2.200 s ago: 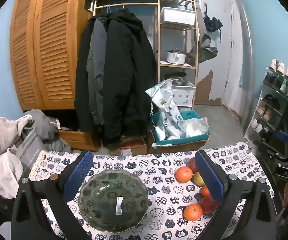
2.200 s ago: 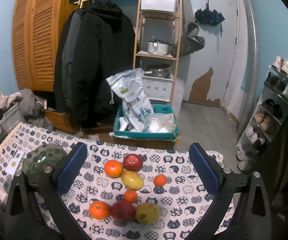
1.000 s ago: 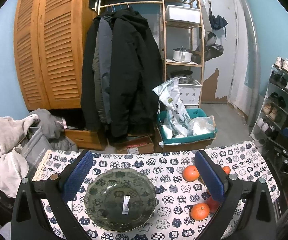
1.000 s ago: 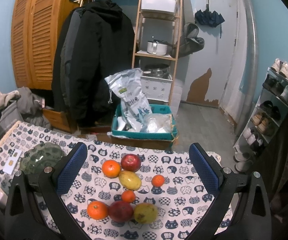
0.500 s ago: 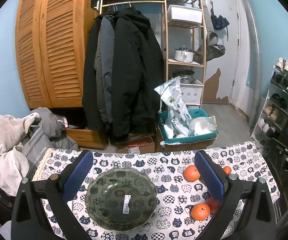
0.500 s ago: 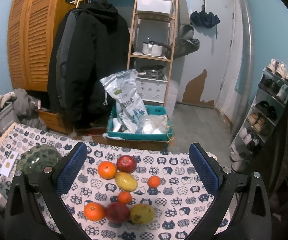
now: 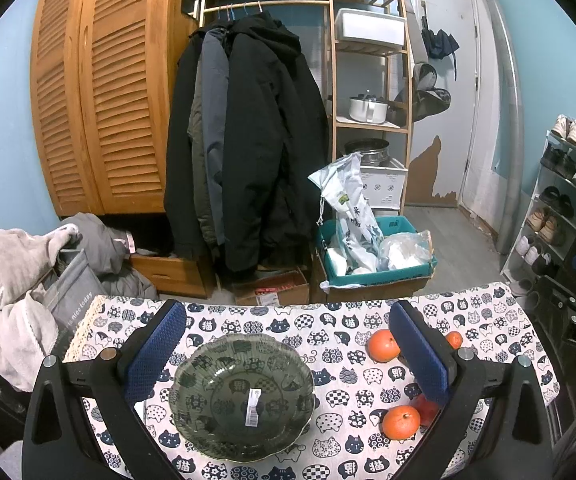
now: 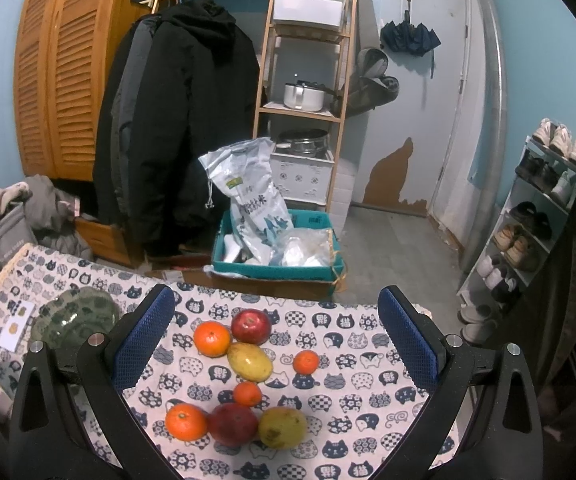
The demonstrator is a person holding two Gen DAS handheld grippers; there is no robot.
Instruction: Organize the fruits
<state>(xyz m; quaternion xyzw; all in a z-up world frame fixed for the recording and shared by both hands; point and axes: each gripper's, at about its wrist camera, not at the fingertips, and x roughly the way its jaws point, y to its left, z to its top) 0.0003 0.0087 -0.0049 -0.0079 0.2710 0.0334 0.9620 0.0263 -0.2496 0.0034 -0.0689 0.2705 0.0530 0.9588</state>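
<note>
The left hand-held gripper (image 7: 285,350) is spread wide and holds nothing. It hangs over a green glass bowl (image 7: 241,396) on the table (image 7: 488,320), and the bowl has no fruit in it. The right hand-held gripper (image 8: 273,338) is wide open too and touches nothing. Under it the fruits lie close together on the cat cloth (image 8: 368,400): a red apple (image 8: 251,326), oranges (image 8: 211,339), a yellow mango (image 8: 249,361) and a darker red fruit (image 8: 232,423)
</note>
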